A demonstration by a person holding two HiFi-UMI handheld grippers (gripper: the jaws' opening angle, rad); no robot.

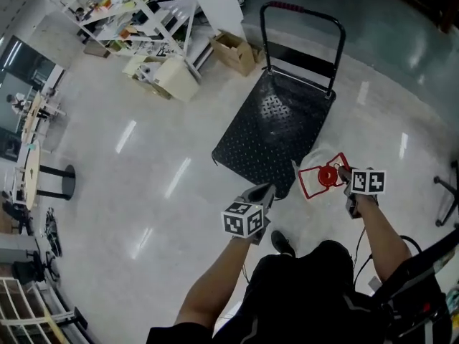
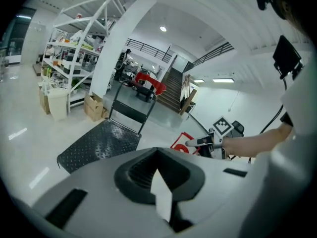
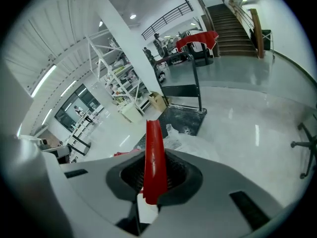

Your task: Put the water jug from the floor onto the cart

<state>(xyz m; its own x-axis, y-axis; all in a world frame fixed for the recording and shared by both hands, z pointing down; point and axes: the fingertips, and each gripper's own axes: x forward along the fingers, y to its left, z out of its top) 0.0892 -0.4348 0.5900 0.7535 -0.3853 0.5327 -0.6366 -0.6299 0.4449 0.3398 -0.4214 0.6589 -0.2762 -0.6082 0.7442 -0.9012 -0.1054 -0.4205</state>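
The glossy floor (image 1: 143,192) carried a black cart (image 1: 276,131) just ahead of the jaws, with cardboard boxes (image 1: 233,52) beyond.

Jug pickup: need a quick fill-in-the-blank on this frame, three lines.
1. The right gripper is shut on the jug's ____ handle.
2. The left gripper holds ____.
3. The cart's push bar stands at the end ____ from the person.
Missing words: red; nothing; farthest.
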